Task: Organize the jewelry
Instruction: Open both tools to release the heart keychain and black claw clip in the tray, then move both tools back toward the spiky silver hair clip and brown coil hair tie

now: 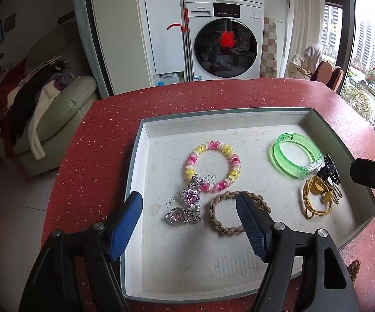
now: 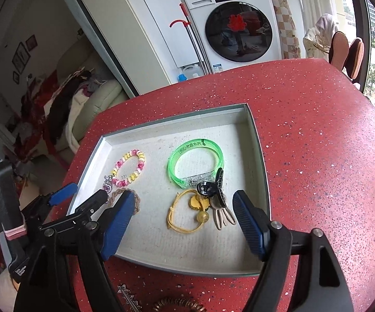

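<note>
A shallow white-lined tray (image 1: 343, 140) sits on the red speckled table (image 1: 88, 150), and the jewelry lies inside it; toward the tray's left edge a pair of pink heart charms (image 1: 186, 205) touches a pink-and-yellow spiral bracelet (image 1: 213, 166); the left gripper (image 1: 188, 213) hangs above them with its blue pads spread apart, grasping nothing, its right pad over a braided tan hair tie (image 1: 223, 223); near the tray's right edge lie a green bangle (image 2: 195, 162), a black claw clip (image 2: 213, 189) touching it, and a yellow cord hair tie (image 2: 184, 213); the right gripper (image 2: 183, 215) is spread wide over that yellow tie, also empty; at the table's near edge, outside the tray, a brown spiral tie (image 2: 179, 305) shows partly.
</note>
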Demonstrator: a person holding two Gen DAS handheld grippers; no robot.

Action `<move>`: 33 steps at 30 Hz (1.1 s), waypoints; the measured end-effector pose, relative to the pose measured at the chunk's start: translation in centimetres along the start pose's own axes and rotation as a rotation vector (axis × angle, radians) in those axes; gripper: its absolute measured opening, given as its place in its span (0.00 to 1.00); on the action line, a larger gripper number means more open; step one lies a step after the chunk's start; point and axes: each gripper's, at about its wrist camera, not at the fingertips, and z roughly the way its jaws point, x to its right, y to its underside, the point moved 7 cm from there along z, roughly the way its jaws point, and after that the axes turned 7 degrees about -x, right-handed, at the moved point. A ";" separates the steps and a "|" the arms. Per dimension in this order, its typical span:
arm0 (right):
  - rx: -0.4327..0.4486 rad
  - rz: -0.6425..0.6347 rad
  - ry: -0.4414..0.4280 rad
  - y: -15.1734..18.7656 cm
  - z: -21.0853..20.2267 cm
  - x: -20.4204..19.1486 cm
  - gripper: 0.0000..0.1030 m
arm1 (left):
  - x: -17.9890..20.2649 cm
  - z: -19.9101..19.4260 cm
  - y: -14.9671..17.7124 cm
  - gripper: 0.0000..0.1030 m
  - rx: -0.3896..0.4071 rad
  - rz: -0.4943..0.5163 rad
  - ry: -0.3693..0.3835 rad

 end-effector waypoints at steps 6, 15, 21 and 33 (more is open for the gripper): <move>0.003 -0.002 -0.009 0.6 -0.6 -0.5 0.78 | 0.0 -0.9 -0.2 0.88 0.012 -0.009 0.005; 0.015 -0.016 -0.003 1.3 -1.7 -1.5 0.84 | -0.2 -2.3 0.0 1.00 0.029 -0.018 0.010; 0.059 -0.021 0.026 1.7 -2.8 -1.8 0.90 | -0.3 -2.9 0.5 1.00 0.021 -0.022 0.011; 0.041 -0.069 0.102 2.4 -3.1 -2.7 1.00 | -0.6 -3.9 1.7 1.00 0.018 -0.027 -0.006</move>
